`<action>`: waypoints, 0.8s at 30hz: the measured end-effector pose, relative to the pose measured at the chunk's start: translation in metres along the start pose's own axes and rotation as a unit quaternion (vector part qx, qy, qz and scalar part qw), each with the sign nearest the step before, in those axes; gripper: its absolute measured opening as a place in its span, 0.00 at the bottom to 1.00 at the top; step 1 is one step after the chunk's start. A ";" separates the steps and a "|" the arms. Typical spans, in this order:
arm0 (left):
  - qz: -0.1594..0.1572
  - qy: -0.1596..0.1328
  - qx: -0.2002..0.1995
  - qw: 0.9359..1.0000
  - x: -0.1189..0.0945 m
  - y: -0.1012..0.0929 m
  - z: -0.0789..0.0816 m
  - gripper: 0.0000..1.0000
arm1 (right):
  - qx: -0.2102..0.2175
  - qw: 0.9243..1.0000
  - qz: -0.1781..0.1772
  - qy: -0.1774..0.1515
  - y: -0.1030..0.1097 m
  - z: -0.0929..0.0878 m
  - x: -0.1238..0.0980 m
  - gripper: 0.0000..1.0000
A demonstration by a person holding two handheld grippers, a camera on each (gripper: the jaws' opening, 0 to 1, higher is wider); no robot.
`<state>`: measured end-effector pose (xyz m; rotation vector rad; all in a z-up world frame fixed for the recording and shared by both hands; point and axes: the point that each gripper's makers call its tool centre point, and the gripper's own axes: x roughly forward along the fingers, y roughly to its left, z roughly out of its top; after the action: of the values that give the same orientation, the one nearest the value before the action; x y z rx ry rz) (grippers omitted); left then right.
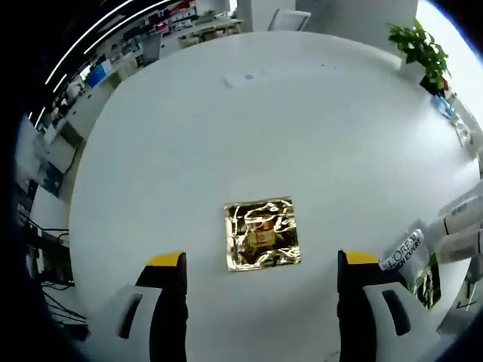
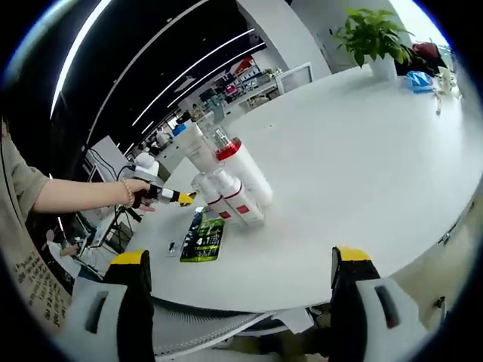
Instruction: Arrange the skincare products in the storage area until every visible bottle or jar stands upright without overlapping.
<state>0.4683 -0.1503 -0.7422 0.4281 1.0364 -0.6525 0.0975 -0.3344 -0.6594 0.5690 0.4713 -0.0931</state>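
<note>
In the left gripper view my left gripper (image 1: 263,260) is open, its yellow-tipped jaws standing on either side of a square gold foil packet (image 1: 263,234) that lies flat on the white table (image 1: 287,128). At the right edge lie a L'Oreal tube (image 1: 404,249), a green sachet (image 1: 428,280) and white bottles (image 1: 462,219). In the right gripper view my right gripper (image 2: 240,256) is open and holds nothing. Beyond it, several white bottles with red bands (image 2: 241,177) appear to lie bunched on their sides, beside the green sachet (image 2: 202,240). A hand holds the left gripper (image 2: 181,197) just left of them.
A potted plant (image 2: 373,34) and a blue item (image 2: 419,79) stand at the table's far edge. The plant (image 1: 419,45) also stands at the far right in the left gripper view. Desks and office gear (image 1: 90,83) lie beyond the table (image 2: 362,151).
</note>
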 end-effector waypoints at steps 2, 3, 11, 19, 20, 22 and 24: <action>0.000 0.003 0.000 1.000 0.002 0.002 0.000 0.74 | 0.001 1.000 -0.001 0.002 -0.001 -0.002 0.000 1.00; 0.001 0.003 -0.001 1.000 0.003 0.003 0.001 0.73 | 0.001 1.000 -0.001 0.003 -0.001 -0.003 0.000 1.00; -0.003 0.003 -0.017 1.000 0.007 0.002 0.003 0.56 | 0.001 1.000 -0.002 0.006 -0.003 -0.003 0.003 1.00; -0.008 0.000 -0.019 1.000 0.006 0.004 0.005 0.38 | -0.001 1.000 0.000 0.010 -0.002 -0.002 0.005 1.00; -0.007 0.004 -0.028 1.000 0.006 0.003 0.004 0.37 | -0.002 1.000 0.000 0.010 -0.002 -0.002 0.005 1.00; -0.006 0.006 -0.030 1.000 0.004 0.004 0.002 0.37 | -0.003 1.000 0.002 0.010 -0.001 -0.001 0.006 1.00; -0.005 0.007 -0.040 0.999 0.001 0.003 0.000 0.36 | -0.004 1.000 0.004 0.009 0.000 0.000 0.007 1.00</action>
<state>0.4706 -0.1484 -0.7428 0.3576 1.0760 -0.6155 0.1040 -0.3342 -0.6622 0.5641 0.4866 -0.0790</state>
